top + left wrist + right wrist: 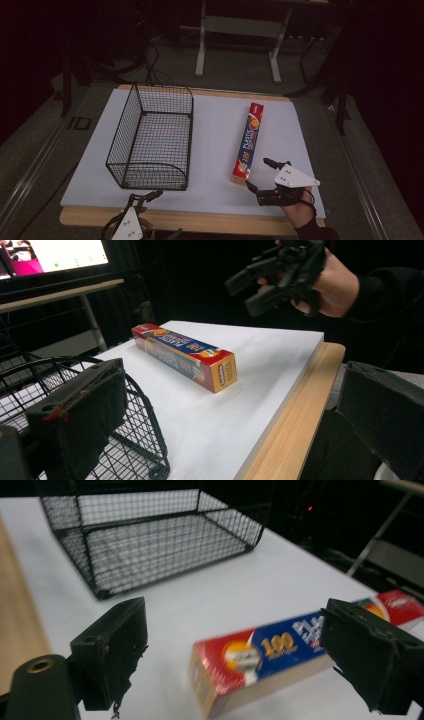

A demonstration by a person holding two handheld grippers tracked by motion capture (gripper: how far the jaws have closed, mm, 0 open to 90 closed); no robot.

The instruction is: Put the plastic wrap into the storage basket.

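A long red and blue plastic wrap box (pixel 248 142) lies flat on the white board (pixel 215 170), right of an empty black wire basket (pixel 150 137). My right gripper (pixel 257 173) is open at the box's near end, one jaw on each side and neither touching it. In the right gripper view the box (pixel 280 650) lies between and just past the jaws of that gripper (pixel 240 655), with the basket (pixel 150 540) beyond. My left gripper (pixel 165 214) hovers open over the table's front edge, near the basket's front corner. The left gripper view shows the basket (pixel 140 440), the box (pixel 185 356) and the right gripper (pixel 270 280).
The white board lies on a wooden tabletop (pixel 200 220) whose edge shows at the front. A metal desk frame (pixel 240 40) stands on the floor beyond the table. A lit monitor (pixel 60 255) shows far off in the left gripper view.
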